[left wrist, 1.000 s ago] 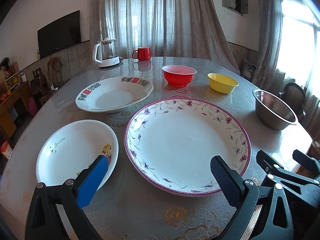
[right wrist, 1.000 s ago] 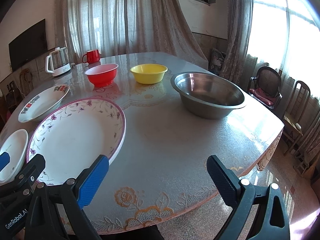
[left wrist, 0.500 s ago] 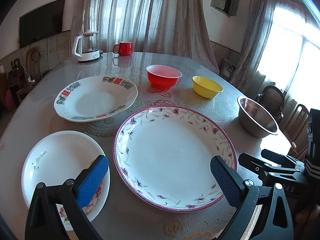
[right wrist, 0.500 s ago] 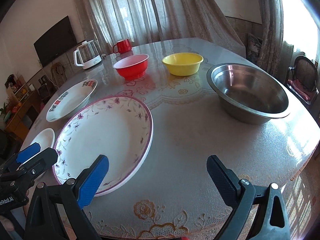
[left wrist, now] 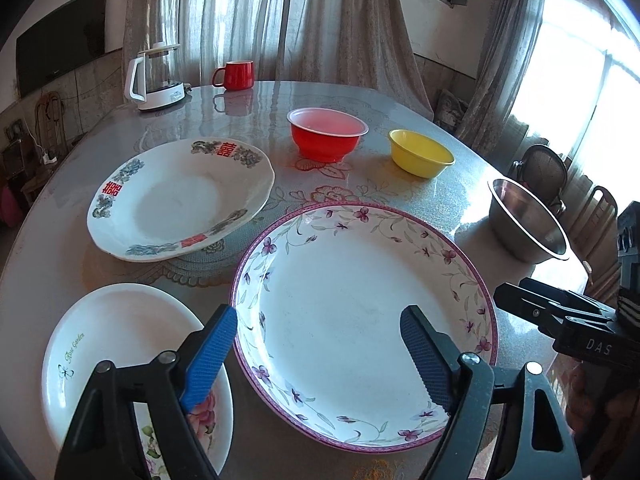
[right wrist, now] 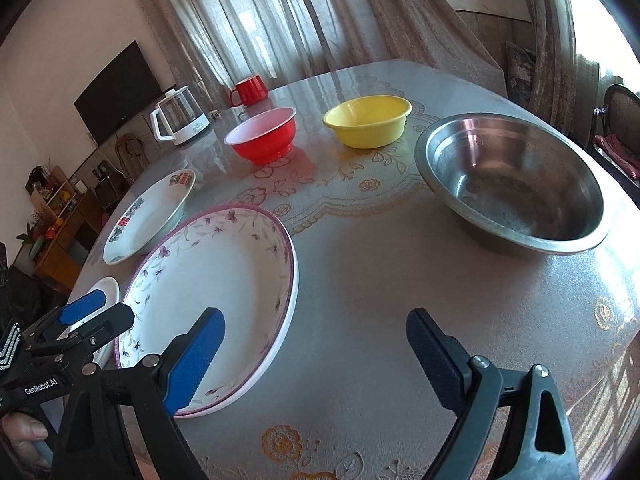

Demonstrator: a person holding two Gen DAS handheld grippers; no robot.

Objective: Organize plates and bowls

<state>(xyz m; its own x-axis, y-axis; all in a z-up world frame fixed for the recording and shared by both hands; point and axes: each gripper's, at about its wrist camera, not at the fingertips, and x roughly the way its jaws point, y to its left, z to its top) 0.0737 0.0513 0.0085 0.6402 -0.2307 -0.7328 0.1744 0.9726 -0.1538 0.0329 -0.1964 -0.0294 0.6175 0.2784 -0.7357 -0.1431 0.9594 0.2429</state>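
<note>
A large floral plate with a purple rim (left wrist: 360, 276) (right wrist: 216, 280) lies at the table's near side. A small white plate (left wrist: 120, 344) (right wrist: 105, 292) lies left of it, and a white plate with red characters (left wrist: 176, 200) (right wrist: 148, 212) behind. A red bowl (left wrist: 326, 134) (right wrist: 266, 134), a yellow bowl (left wrist: 420, 152) (right wrist: 368, 120) and a steel bowl (left wrist: 528, 224) (right wrist: 516, 184) stand further back and right. My left gripper (left wrist: 320, 348) is open and empty above the floral plate's near edge. My right gripper (right wrist: 316, 356) is open and empty above bare table right of that plate.
A white kettle (left wrist: 154, 78) (right wrist: 178, 120) and a red mug (left wrist: 236, 75) (right wrist: 250, 90) stand at the table's far side. The table (right wrist: 380, 288) is round with a patterned cover. Chairs (left wrist: 544, 176) stand beyond its right edge. Curtains hang behind.
Both grippers have risen and tilted down toward the table. The left gripper's view has shifted so the floral plate sits between its fingers. Nothing on the table has moved.
</note>
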